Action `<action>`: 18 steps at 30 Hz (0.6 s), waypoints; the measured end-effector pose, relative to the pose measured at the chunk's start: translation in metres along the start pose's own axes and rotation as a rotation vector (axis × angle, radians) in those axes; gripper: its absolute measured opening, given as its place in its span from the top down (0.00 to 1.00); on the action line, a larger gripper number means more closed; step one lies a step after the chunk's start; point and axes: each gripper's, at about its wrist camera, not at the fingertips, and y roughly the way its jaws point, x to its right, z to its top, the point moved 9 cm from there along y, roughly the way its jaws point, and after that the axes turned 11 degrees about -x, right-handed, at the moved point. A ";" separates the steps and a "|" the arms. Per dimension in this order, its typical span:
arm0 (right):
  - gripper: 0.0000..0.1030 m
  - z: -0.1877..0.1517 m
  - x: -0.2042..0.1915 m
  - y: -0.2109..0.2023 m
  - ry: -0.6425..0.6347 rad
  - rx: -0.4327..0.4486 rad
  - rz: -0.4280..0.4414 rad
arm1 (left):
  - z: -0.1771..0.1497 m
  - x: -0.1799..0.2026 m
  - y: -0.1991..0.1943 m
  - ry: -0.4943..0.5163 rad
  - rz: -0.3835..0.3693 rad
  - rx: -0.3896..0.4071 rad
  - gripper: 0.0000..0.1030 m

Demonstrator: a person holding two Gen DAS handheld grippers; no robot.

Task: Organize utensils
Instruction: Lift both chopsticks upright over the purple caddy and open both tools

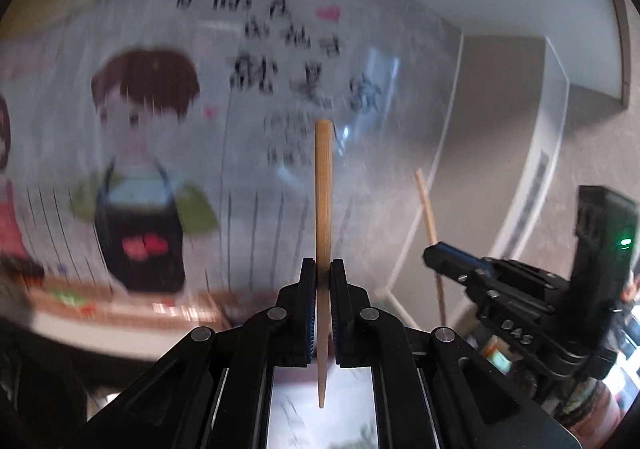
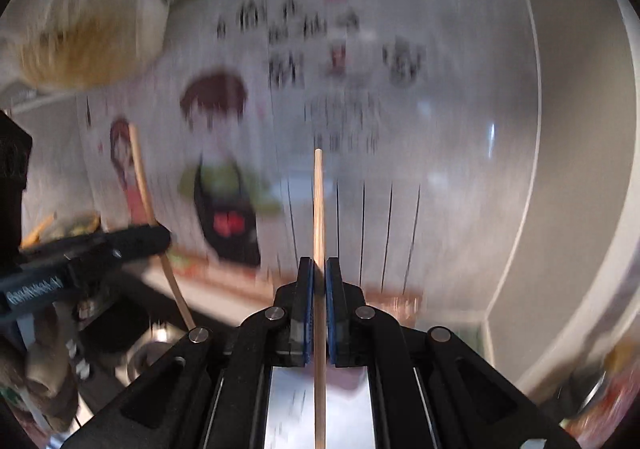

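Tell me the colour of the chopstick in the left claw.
Light tan wood; the chopstick shows best in the left wrist view, clamped upright in the left claw.

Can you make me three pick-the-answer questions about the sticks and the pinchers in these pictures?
1. Where is the left gripper's chopstick?
A. lying on a table
B. clamped between its pads, standing upright
C. in a cup

2. How many chopsticks are held in all?
A. one
B. two
C. four

3. How is the right gripper?
A. wide open
B. shut on a spoon
C. shut on a thin chopstick

Answers: 1 B, the stick rises straight up from the pads. 2 B, each gripper holds one. 3 C, its blue pads press on the stick from both sides.
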 end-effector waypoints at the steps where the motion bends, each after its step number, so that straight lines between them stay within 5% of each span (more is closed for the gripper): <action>1: 0.95 0.012 0.000 -0.001 -0.006 0.026 -0.004 | 0.007 -0.002 0.003 0.001 0.010 0.014 0.93; 7: 0.95 0.043 0.004 0.024 -0.024 0.089 -0.031 | 0.033 -0.022 0.030 -0.012 0.043 0.042 0.93; 18: 0.95 0.007 0.024 0.120 0.021 -0.034 -0.001 | 0.014 -0.066 0.105 -0.062 0.052 -0.034 0.93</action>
